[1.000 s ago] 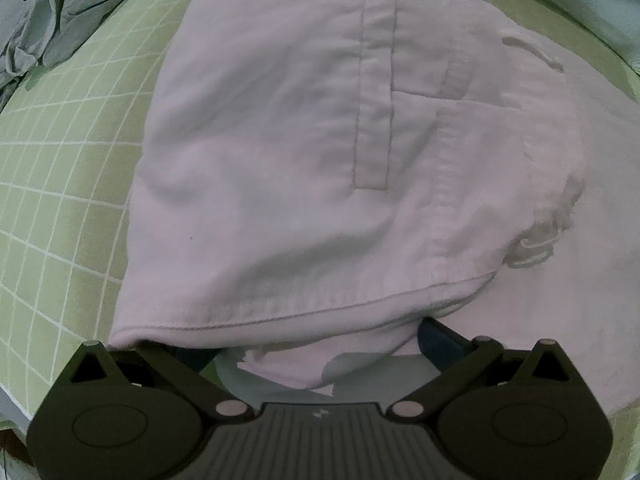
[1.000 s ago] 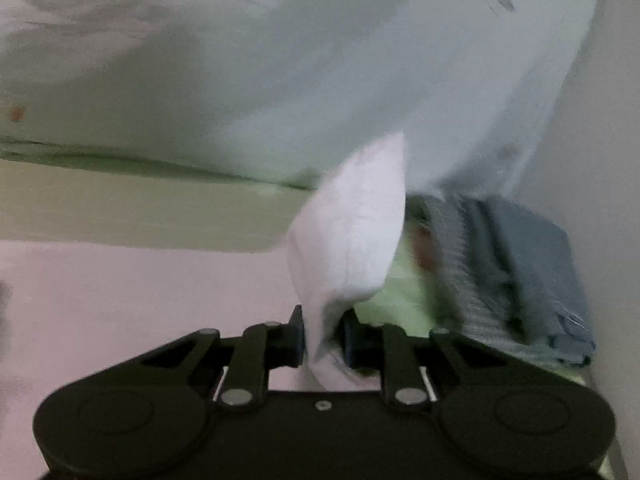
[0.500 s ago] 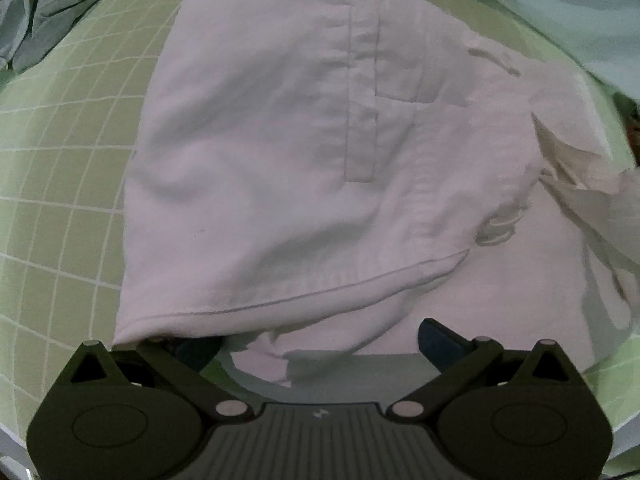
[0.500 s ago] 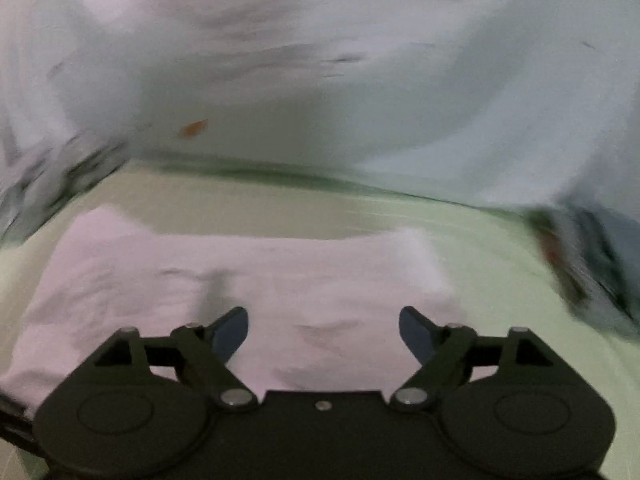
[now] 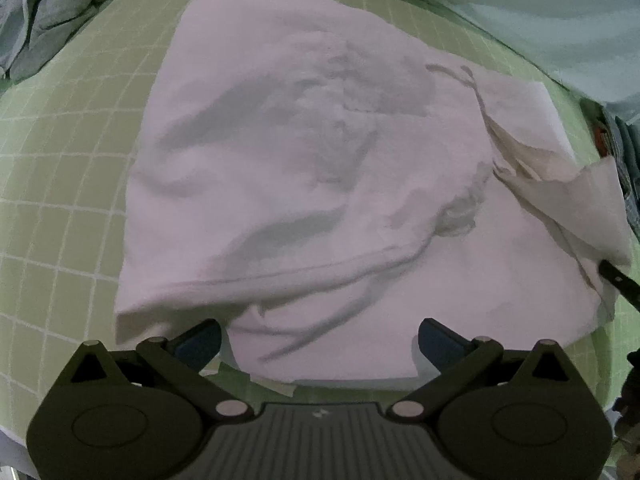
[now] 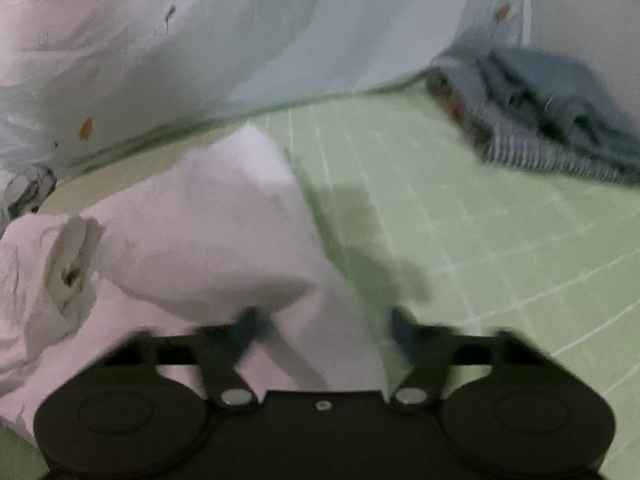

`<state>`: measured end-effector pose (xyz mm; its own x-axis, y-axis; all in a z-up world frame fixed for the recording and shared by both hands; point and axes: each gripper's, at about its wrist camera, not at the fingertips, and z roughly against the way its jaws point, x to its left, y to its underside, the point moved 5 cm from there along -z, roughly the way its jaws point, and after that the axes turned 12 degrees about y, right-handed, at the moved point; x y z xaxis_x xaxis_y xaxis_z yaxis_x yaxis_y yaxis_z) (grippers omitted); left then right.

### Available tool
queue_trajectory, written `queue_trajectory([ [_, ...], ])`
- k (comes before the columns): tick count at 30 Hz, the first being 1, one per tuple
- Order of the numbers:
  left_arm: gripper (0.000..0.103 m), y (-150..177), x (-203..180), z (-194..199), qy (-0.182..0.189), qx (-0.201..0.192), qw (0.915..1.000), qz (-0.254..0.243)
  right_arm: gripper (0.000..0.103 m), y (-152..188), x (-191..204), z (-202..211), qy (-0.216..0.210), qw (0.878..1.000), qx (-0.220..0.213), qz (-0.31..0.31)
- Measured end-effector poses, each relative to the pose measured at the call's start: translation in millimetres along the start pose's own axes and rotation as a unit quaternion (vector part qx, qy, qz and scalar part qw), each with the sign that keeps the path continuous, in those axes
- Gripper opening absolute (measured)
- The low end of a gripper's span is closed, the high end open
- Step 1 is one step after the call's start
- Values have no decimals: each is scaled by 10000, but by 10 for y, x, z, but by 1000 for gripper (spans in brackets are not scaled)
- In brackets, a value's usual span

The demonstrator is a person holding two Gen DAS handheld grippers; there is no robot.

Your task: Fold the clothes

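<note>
The soft, light garment [image 5: 320,184] is best pinched at its four-o'clock hem, where the right hand-held gripper [image 6: 320,330] is closing around cloth, while the left hand-held gripper [image 5: 318,338] is spread empty.

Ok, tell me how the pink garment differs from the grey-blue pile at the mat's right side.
The pink garment lies spread and rumpled in front of the right gripper, whose fingers are closing with cloth between them; the grey-blue pile sits stacked and compact, far off and untouched. The garment is plain pale pink; the pile is darker, with a striped layer. Both rest on the green grid mat.
</note>
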<state>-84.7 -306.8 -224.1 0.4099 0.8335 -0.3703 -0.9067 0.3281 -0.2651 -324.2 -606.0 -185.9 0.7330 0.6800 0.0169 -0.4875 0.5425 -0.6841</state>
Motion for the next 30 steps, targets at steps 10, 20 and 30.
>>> queue_trajectory([
  [10, 103, 331, -108, 100, -97, -104, 9998, 155, 5, 154, -65, 945, 1445, 9855, -864, -227],
  [20, 103, 396, -80, 105, -191, -192, 9989, 393, 30, 491, -200, 792, 1564, 9869, -352, -168],
  [30, 103, 407, -83, 186, -332, -334, 9984, 323, 48, -144, 310, 423, 476, 9939, -604, -786],
])
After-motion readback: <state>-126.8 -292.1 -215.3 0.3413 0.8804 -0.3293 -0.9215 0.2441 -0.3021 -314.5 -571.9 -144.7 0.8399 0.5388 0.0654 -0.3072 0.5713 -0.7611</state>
